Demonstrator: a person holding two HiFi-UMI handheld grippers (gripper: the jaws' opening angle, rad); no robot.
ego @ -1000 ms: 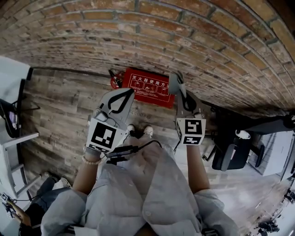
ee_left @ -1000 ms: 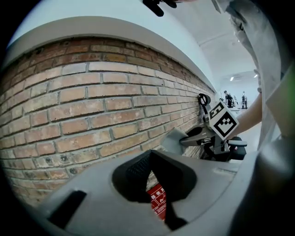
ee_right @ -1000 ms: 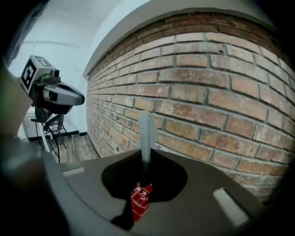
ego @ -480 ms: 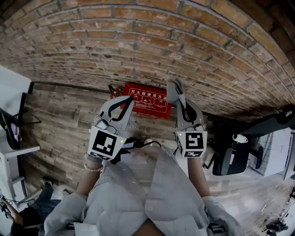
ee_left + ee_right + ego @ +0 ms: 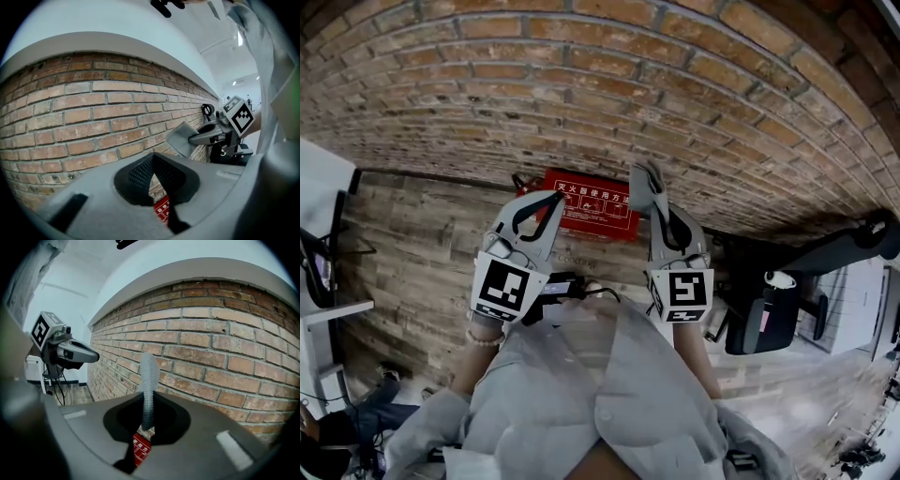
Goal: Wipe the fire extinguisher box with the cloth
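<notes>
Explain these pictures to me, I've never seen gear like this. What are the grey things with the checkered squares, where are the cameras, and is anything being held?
There is no robot here. A person stands facing a brick wall and holds a hand-operated two-jaw gripper in each hand. The cubes with square markers are part of those grippers.

The head view comes from a camera on the person's head, looking steeply down. The two gripper views come from cameras riding on each gripper, looking along its jaws.

A red fire extinguisher box sits on the wooden floor against the wall.

The right gripper is shut on a grey cloth, which stands up between its jaws. The left gripper is shut and holds nothing. Both appear to be held clear of the box, so wiping has not yet begun.
</notes>
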